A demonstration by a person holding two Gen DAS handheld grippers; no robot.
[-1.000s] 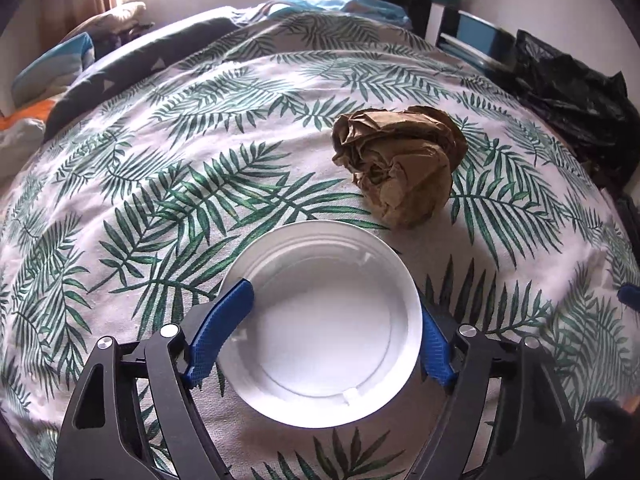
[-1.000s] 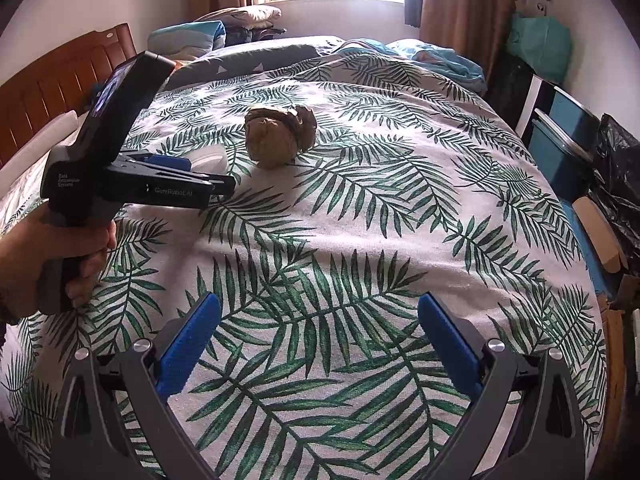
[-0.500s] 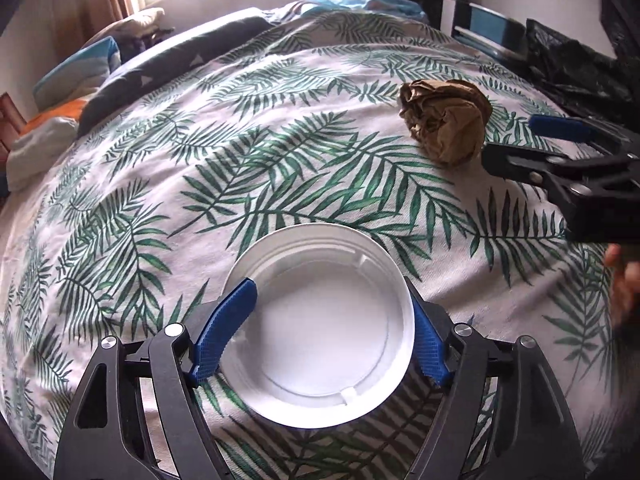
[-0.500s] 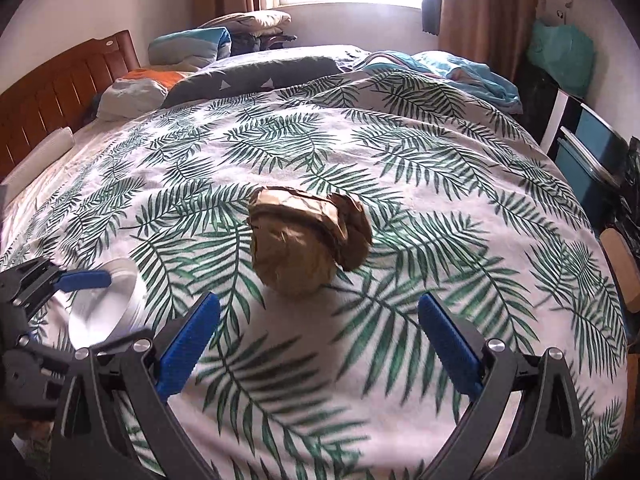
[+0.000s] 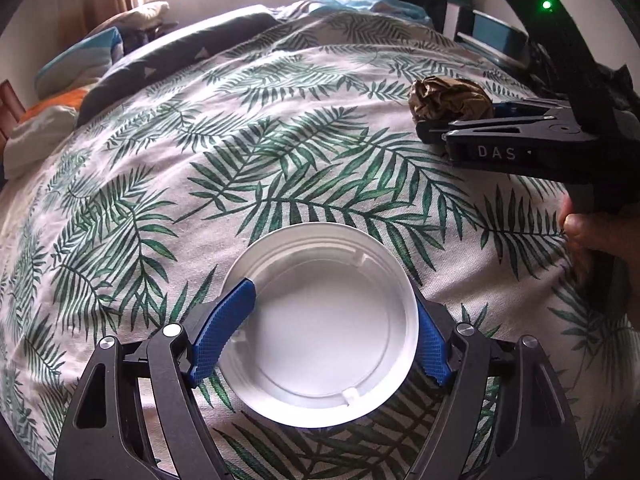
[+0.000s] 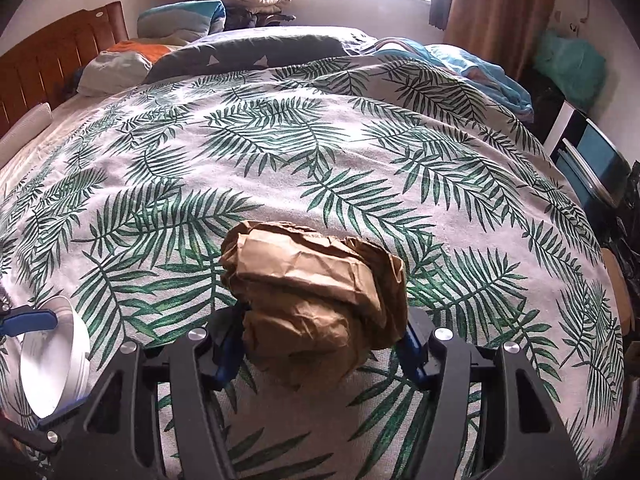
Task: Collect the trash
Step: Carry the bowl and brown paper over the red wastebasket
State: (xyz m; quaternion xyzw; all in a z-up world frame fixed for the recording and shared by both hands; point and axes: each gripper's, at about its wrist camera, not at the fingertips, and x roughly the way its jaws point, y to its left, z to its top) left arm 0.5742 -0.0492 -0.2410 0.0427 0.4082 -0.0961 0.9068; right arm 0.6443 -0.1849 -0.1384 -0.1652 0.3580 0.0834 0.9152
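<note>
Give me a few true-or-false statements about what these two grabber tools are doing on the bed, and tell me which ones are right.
1. The left gripper holds a white bowl. True.
2. The bowl is full of food. False: it looks empty.
3. The right gripper has its fingers around a crumpled brown paper bag. True.
4. The bedspread is plain blue. False: it is pale with green palm leaves.
5. The paper bag sits inside the bowl. False: they are apart, one at each gripper.

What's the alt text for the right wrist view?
The right hand-held gripper is closed around a crumpled brown paper bag on a palm-leaf bedspread. At lower left, the left hand-held gripper holds a white lid.
</note>
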